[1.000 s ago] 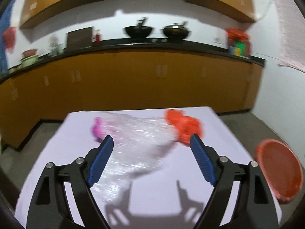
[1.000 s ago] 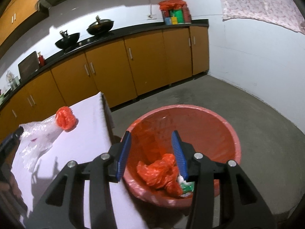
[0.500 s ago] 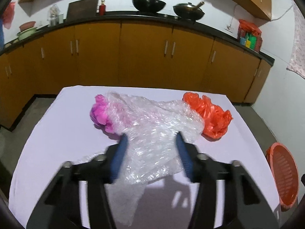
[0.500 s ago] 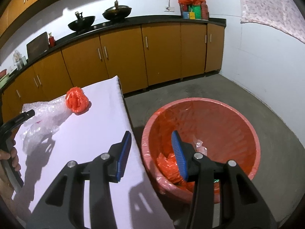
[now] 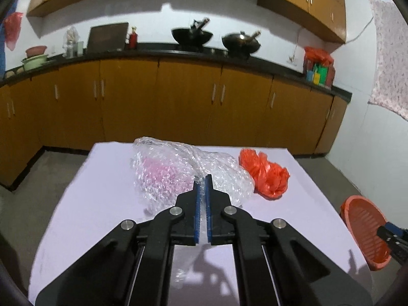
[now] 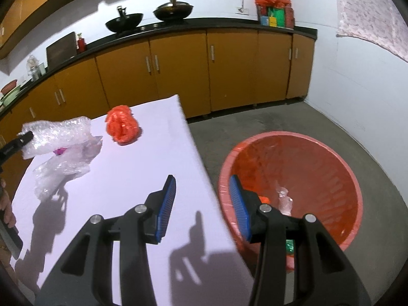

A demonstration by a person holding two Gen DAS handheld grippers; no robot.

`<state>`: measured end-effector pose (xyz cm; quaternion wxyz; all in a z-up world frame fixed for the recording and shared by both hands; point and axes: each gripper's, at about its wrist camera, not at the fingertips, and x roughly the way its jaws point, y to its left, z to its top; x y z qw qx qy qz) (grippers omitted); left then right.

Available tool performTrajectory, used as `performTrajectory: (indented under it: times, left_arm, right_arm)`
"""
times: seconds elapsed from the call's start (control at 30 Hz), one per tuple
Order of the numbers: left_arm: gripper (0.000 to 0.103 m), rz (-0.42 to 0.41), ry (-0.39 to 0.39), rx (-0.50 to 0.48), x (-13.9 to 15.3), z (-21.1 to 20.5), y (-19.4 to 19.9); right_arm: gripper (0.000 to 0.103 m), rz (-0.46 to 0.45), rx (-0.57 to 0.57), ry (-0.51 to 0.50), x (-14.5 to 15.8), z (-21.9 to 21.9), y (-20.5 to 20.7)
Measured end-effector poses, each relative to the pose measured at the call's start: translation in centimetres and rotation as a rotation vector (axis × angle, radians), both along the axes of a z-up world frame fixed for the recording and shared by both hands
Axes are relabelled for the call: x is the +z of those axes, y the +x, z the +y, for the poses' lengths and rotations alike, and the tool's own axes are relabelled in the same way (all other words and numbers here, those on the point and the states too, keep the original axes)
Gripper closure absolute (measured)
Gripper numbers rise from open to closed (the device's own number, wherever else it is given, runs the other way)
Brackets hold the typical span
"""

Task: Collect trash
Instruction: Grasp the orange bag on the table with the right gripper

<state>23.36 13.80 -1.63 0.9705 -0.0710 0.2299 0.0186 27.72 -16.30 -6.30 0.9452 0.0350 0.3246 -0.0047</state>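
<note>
The left gripper (image 5: pixel 201 178) has its blue-padded jaws pressed together on a fold of the clear bubble wrap (image 5: pixel 178 170), which is bunched up over the middle of the white bench (image 5: pixel 102 204). From the right wrist view the wrap looks partly lifted at the pinched end, with a loose tail of it trailing down onto the bench top. Something pink (image 6: pixel 59 151) shows through and under the plastic; I cannot tell what it is.

Just beside the wrap, toward the bench's right edge, lies a crumpled orange plastic bag (image 5: pixel 265 173), resting on the bench and not held by anything.

The right gripper (image 6: pixel 202 187) hangs over the right edge of the bench with its jaws spread and nothing between them; one jaw is over the bench top, the other over the rim of the orange trash basket (image 6: pixel 339 158). The basket stands on the grey concrete floor (image 6: pixel 255 122) right against the bench. Inside it, low down, are an orange scrap, a clear crumpled piece and a bit of green.

Behind the bench runs a line of brown cabinets (image 5: pixel 178 102) under a dark worktop carrying two woks (image 5: pixel 191 35).
</note>
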Motion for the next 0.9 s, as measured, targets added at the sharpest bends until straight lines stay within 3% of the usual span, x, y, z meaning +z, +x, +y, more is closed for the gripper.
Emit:
performTrajectory:
  times: [0.4,0.67,0.9]
  left_arm:
    - [0.1,-0.108,-0.035,0.166,2.3,6.7,-4.0]
    - [0.1,-0.098,-0.056,0.242,0.9,10.1,-4.5]
    - [0.1,-0.054,-0.08,0.226,-1.1,10.1,-4.2]
  right_arm:
    - [0.059,0.025,0.168,0.019,-0.5,8.1,4.7]
    - [0.034,0.025,0.199,0.012,-1.4,12.3,12.9]
    - [0.026,0.051,0.158,-0.014,-3.1,14.6,19.2]
